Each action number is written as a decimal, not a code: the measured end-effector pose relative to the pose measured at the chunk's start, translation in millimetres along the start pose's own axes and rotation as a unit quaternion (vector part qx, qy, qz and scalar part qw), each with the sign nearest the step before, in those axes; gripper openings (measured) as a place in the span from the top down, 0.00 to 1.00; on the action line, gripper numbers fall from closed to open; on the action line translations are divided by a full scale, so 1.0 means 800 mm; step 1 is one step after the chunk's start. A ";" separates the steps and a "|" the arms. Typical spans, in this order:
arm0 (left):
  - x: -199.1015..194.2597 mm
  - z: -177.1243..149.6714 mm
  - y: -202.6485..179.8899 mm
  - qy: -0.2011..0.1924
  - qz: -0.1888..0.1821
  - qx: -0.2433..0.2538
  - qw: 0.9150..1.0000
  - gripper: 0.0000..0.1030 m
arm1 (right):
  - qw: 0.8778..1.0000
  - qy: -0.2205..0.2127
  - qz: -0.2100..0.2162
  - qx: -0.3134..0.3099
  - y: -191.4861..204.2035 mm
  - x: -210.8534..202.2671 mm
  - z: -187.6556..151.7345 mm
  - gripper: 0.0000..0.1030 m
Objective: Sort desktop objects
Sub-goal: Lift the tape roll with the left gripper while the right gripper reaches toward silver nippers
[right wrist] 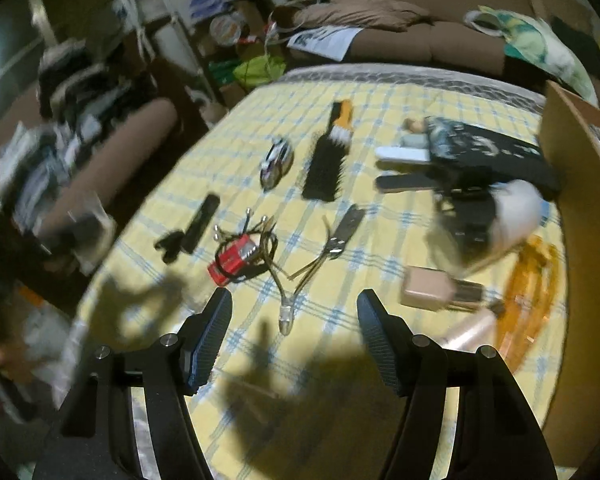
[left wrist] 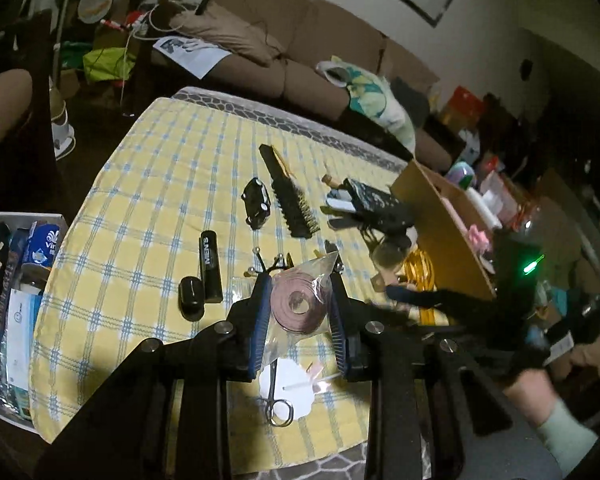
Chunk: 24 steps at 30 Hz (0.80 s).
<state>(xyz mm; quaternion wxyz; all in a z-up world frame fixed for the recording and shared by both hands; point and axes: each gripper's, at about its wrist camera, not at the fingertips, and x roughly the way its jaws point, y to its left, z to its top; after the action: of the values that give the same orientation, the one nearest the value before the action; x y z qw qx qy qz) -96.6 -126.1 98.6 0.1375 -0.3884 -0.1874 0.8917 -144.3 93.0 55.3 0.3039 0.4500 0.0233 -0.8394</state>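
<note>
The left gripper (left wrist: 300, 300) is clamped on a clear bag holding a pink ribbon roll (left wrist: 296, 304), raised above the yellow checked tablecloth (left wrist: 148, 184), while the right gripper (right wrist: 294, 336) hangs with jaws apart and empty over the cuticle nippers (right wrist: 292, 280).

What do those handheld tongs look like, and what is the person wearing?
Both tongs, left and right, are matte black frames with silver round bolts and two flat fingers faced with ribbed dark-blue pads. The person's right hand shows a pale, light-coloured sleeve cuff.
</note>
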 end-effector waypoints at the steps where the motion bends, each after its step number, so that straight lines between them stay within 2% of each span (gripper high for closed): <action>1: -0.001 0.001 0.001 0.000 -0.003 -0.003 1.000 0.75 | 1.000 0.006 -0.008 -0.009 0.004 0.014 0.001 0.34; 6: -0.006 0.006 0.003 -0.009 -0.011 -0.015 1.000 0.75 | 0.998 0.021 -0.039 -0.033 0.014 0.066 0.004 0.34; 9: -0.006 0.008 0.006 -0.009 -0.015 -0.019 1.000 0.75 | 0.996 0.001 -0.063 -0.056 0.022 0.079 0.013 0.25; 13: -0.003 0.011 0.009 -0.006 -0.017 -0.020 1.000 0.75 | 0.998 -0.013 -0.050 -0.035 0.009 0.089 0.028 0.23; 16: -0.002 0.014 0.012 -0.006 -0.021 -0.025 0.999 0.75 | 0.998 -0.017 -0.053 -0.035 0.007 0.094 0.030 0.22; 20: 0.000 0.014 0.012 -0.006 -0.021 -0.029 0.999 0.75 | 0.997 -0.022 -0.058 -0.050 0.014 0.091 0.032 0.31; 21: 0.000 0.014 0.012 -0.007 -0.021 -0.030 0.999 0.75 | 0.997 -0.024 -0.057 -0.056 0.016 0.088 0.031 0.35; 22: 0.000 0.014 0.011 -0.006 -0.022 -0.031 0.999 0.75 | 0.996 -0.034 -0.049 -0.062 0.018 0.079 0.032 0.59; 23: 0.000 0.013 0.010 -0.006 -0.022 -0.030 0.999 0.75 | 0.997 -0.035 -0.032 -0.061 0.019 0.074 0.034 0.86; 24: 0.001 0.013 0.010 -0.005 -0.021 -0.029 0.999 0.75 | 0.997 -0.025 -0.037 -0.055 0.019 0.069 0.036 0.89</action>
<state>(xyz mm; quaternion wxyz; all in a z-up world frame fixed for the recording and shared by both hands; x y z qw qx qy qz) -105.7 -135.2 101.4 0.1442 -0.3833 -0.2218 0.8849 -180.0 44.6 33.4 0.2976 0.4101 0.0786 -0.8585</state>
